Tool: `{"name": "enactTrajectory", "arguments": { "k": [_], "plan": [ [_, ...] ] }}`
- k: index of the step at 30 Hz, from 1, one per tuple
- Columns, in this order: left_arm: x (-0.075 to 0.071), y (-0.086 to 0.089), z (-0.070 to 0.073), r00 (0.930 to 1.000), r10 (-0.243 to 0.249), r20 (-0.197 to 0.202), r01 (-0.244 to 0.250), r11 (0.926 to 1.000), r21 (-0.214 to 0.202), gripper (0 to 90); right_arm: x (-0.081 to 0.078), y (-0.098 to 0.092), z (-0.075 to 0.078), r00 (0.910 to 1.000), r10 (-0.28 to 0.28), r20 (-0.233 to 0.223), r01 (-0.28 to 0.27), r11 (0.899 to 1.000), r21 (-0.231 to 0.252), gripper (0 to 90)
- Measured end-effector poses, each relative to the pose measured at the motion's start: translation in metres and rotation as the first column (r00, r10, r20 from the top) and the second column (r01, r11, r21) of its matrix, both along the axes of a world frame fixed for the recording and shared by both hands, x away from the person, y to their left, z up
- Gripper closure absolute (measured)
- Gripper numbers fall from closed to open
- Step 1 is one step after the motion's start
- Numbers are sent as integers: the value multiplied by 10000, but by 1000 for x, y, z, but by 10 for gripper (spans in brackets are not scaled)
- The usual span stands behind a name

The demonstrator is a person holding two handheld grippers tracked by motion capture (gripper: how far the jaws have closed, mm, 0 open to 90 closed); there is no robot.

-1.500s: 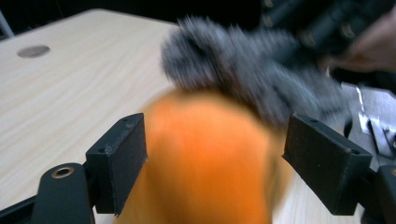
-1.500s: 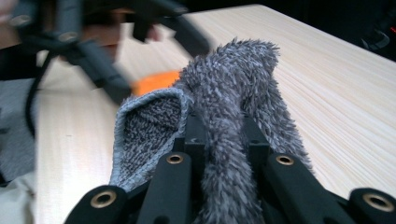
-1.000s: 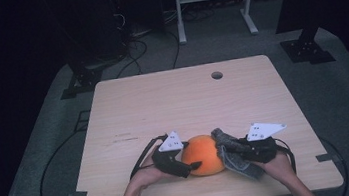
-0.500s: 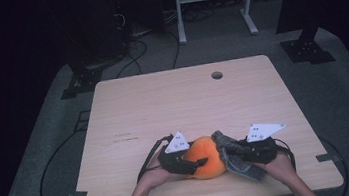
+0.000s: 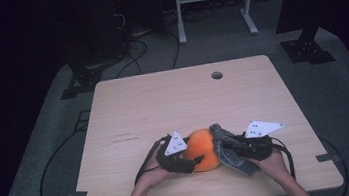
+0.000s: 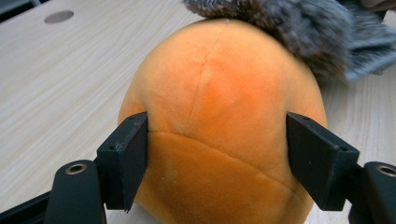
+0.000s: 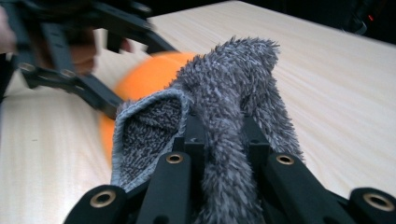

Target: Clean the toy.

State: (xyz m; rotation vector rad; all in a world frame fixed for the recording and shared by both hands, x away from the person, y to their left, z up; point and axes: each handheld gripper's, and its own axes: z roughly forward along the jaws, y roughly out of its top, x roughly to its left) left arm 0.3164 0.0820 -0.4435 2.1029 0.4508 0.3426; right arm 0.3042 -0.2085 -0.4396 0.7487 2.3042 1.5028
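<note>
Left gripper view first: the left tongs [image 6: 217, 140] have the ball [image 6: 219, 84] between them, one black pad on each flank of the orange plush. Those jaws have just been opening a little, yet both pads touch the fabric, so I read it as a light grip on the ball. Over in the right gripper view, the right tongs [image 7: 219, 126] are clamped tight on the sock [image 7: 233, 70], a grey fuzzy thing pinched between the jaws, its open cuff gaping at 9 o'clock of them.

Out to the high view: the ball [image 5: 203, 149] sits at the 6 o'clock edge of the table [image 5: 163, 104], close to the person, with the sock [image 5: 226, 147] pressed against it at 3 o'clock and its tip lapping over the top. The table's hole [image 5: 217, 75] lies far off at 12 o'clock.

So where does that leave us? Both things are in hand and brought together, and that part looks done. Ball and sock meet only at the sock's tip; the cuff is not around the plush. If the sock is meant to go over the ball, I'd judge the real work hasn't started: cuff to be opened, then drawn across.
</note>
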Motion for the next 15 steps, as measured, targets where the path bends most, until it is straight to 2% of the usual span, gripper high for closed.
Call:
{"name": "enactTrajectory", "arguments": {
  "k": [2,4,6,9,11,14,15],
  "plan": [
    [1,3,-2,9999,3,-139,-4,10000,-80,253,4,-8,-7,9986,-315,-434,323,9993,177,766],
    [2,4,-3,9998,-33,-217,31,10000,-86,249,6,-13,-10,9964,-476,-706,487,9987,137,766],
    [3,5,-4,9996,0,-289,-3,10000,-81,244,5,-14,-7,9961,-613,-630,610,9981,-54,766],
    [2,7,-3,9992,0,-411,-1,10000,-15,241,2,-11,-1,9984,-284,-481,301,9989,355,765],
    [2,8,-3,9992,-63,-399,64,10000,31,239,1,-7,-4,9979,-58,-639,86,9991,427,765],
    [2,8,-3,9990,-64,-442,60,9999,-92,240,5,-10,-11,9945,-315,-996,348,9989,313,766],
    [2,8,-3,9991,-91,-413,89,9999,-53,239,6,-13,-13,9922,-508,-1138,521,9986,81,765]
  ]
}}
